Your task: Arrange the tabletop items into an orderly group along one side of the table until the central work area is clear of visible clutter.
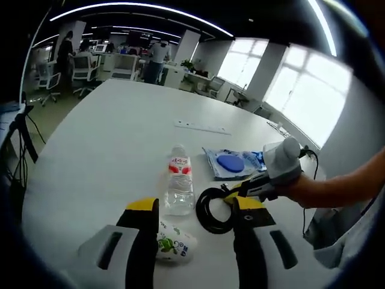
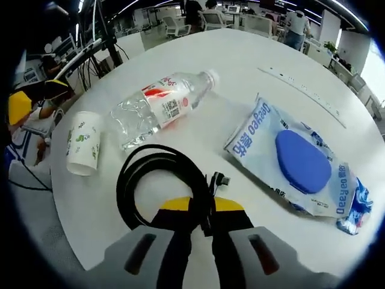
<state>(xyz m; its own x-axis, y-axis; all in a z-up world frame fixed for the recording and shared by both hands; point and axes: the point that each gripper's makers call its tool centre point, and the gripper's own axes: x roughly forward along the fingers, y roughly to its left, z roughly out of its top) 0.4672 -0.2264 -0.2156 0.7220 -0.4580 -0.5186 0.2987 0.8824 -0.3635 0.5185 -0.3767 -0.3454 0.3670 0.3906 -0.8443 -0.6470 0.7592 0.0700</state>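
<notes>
A coiled black cable [image 2: 157, 180] is gripped in the narrowed jaws of the right gripper [image 2: 201, 226] on the white surface [image 1: 120, 132]. The left gripper [image 1: 192, 220] is held wide apart, a cup [image 1: 174, 244] between its jaws. A bottle [image 1: 178, 186] and wipes [image 2: 298, 162] lie just beyond.

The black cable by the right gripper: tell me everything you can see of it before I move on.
The black cable is a thin, rubbery-looking cord wound into a loose coil of several loops, lying flat on the white table. A small plug end sticks out beside the right gripper, whose yellow-tipped jaws are shut on the coil's near edge. The coil lies next to the base of the water bottle, with the paper cup to one side. In the left gripper view the coil lies by the bottle.
</notes>
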